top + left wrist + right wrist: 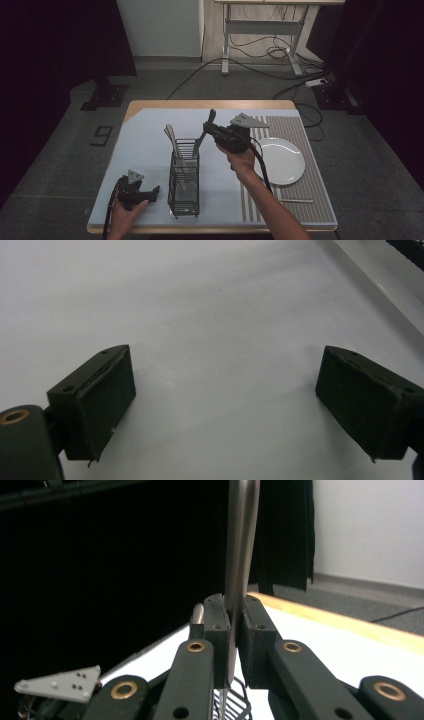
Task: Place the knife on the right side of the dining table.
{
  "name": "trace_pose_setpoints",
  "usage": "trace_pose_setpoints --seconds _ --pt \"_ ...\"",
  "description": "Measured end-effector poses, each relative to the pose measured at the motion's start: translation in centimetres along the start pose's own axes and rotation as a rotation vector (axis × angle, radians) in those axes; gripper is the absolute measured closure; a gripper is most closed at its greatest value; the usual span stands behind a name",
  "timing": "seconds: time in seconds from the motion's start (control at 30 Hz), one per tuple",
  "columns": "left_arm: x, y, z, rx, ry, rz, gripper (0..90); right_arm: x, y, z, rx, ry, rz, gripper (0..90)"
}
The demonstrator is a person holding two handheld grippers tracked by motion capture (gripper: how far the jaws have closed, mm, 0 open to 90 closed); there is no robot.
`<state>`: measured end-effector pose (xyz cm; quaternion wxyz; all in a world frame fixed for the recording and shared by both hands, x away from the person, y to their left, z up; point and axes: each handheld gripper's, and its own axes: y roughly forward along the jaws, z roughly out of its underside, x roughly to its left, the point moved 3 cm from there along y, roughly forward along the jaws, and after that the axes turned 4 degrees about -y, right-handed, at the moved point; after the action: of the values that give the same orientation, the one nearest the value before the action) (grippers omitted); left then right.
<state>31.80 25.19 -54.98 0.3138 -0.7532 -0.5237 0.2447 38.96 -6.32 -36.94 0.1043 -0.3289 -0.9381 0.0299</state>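
Note:
My right gripper (210, 130) is shut on a long metal utensil (199, 141), held tilted above the black wire cutlery caddy (184, 202) in the middle of the table. In the right gripper view the jaws (234, 625) pinch the flat metal handle (242, 540), which rises straight up between the pads, with the caddy's wire (235, 709) below. Two other utensils (172, 137) stand in the caddy. My left gripper (150, 194) rests near the table's front left corner. It (225, 395) is open, with only the pale mat between its pads.
A white plate (282, 161) lies on a striped mat (312, 200) at the right, with a thin stick (296, 201) in front of it. The pale blue mat (145, 145) covers the rest of the wooden table. Behind the table are cables and a desk frame.

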Motion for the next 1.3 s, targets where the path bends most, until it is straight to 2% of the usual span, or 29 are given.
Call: trace_pose_setpoints --seconds 0.07,0.13,0.23,0.3,0.37,0.47,0.57,0.6,0.8,1.17,1.23,1.27,1.3 --pt "0.0 0.0 0.0 0.0 0.0 0.0 8.5 0.1 -1.5 -1.0 -0.053 0.001 0.003 83.7" --pt "0.0 0.0 0.0 0.0 0.0 0.0 8.6 0.0 -1.9 -1.3 -0.064 0.0 0.002 83.7" --pt "0.0 0.0 0.0 0.0 0.0 -0.001 8.6 -0.1 -3.9 -2.4 -0.111 0.004 0.001 83.8" --pt "0.0 0.0 0.0 0.0 0.0 0.0 8.6 -0.2 -4.2 -2.6 -0.108 -0.005 0.007 83.8" --pt "0.0 0.0 0.0 0.0 0.0 0.0 8.6 -0.6 -5.3 -2.8 -0.108 -0.03 0.04 83.8" --pt "0.0 0.0 0.0 0.0 0.001 0.0 8.6 -1.4 -5.8 -2.5 -0.09 -0.022 0.06 83.8" --pt "0.0 0.0 0.0 0.001 0.0 0.0 8.6 -2.2 -5.9 -1.8 -0.071 -0.012 0.078 83.8" --pt "0.0 0.0 0.0 0.002 0.001 0.0 8.6 -2.9 -5.7 -1.1 -0.057 0.006 0.095 83.8" --pt "0.0 0.0 0.0 0.002 0.001 0.0 8.6 -5.1 -4.9 0.7 -0.014 0.053 0.143 83.8" --pt "0.0 0.0 0.0 0.002 0.001 0.0 8.5 -7.8 -3.3 2.1 0.036 0.043 0.229 83.7" --pt "0.0 0.0 0.0 0.001 0.0 0.001 8.6 -8.9 -3.1 2.1 0.04 0.04 0.262 83.7" --pt "0.0 0.0 0.0 0.001 0.0 0.001 8.5 -8.9 -3.1 2.1 0.04 0.04 0.262 83.7" --pt "0.0 0.0 0.0 0.001 0.0 0.001 8.6 -9.8 -2.9 2.1 0.046 0.044 0.29 83.7"
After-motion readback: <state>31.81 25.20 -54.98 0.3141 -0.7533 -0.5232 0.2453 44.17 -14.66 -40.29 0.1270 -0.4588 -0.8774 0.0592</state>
